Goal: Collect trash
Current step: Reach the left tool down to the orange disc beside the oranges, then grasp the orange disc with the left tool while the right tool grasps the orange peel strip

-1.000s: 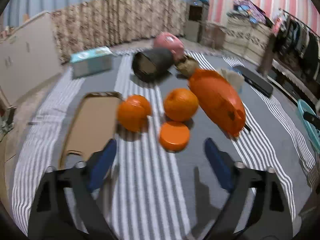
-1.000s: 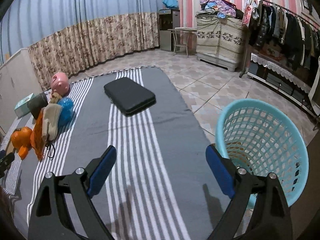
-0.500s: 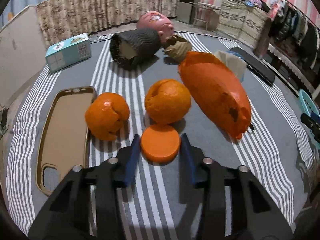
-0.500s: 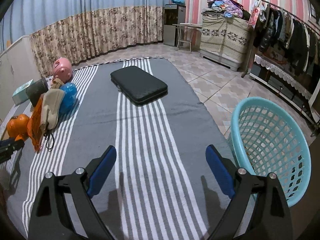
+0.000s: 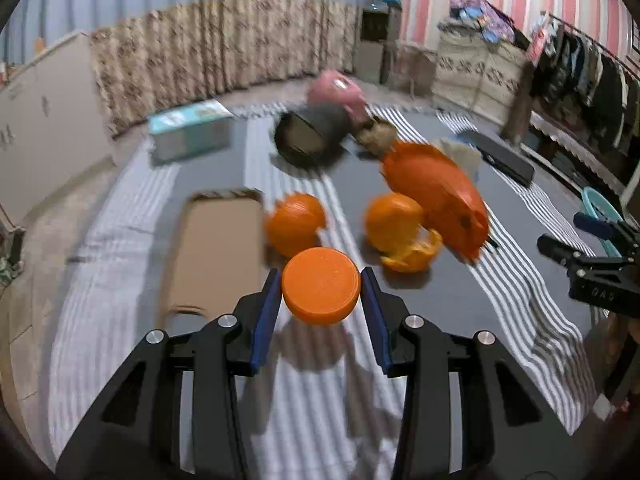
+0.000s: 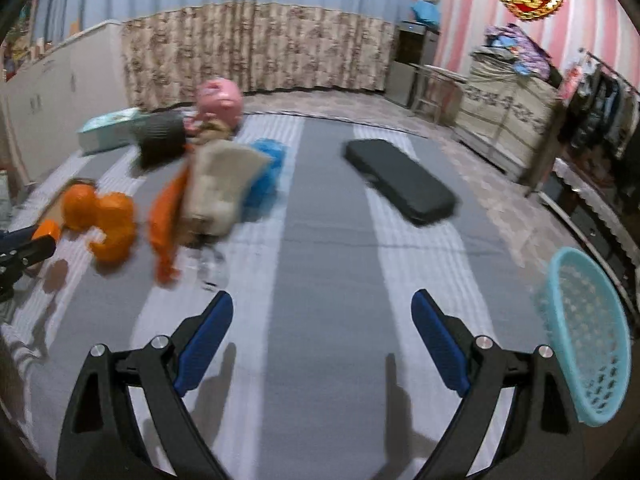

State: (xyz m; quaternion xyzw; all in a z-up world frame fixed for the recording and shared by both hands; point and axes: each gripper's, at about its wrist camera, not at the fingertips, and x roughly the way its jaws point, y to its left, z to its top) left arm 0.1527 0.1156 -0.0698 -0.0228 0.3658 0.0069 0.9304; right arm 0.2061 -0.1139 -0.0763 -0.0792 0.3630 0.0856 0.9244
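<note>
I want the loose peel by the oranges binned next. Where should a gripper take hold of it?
Grip the curled orange peel across its raised, upturned edge, coming from above on its near side; the peeled orange and orange bag crowd its far side.

The left hand-held gripper (image 5: 321, 288) is clamped on an orange lid (image 5: 320, 285); the right hand-held gripper (image 6: 322, 320) gapes wide.

Open striped mat (image 6: 328, 240) lies bare between the cluttered pile (image 6: 208, 184) at left and the black case (image 6: 400, 186) and blue basket (image 6: 588, 340) at right, while oranges (image 5: 296, 224), peel (image 5: 412, 254) and an orange bag (image 5: 436, 196) crowd the far-left patch.
</note>
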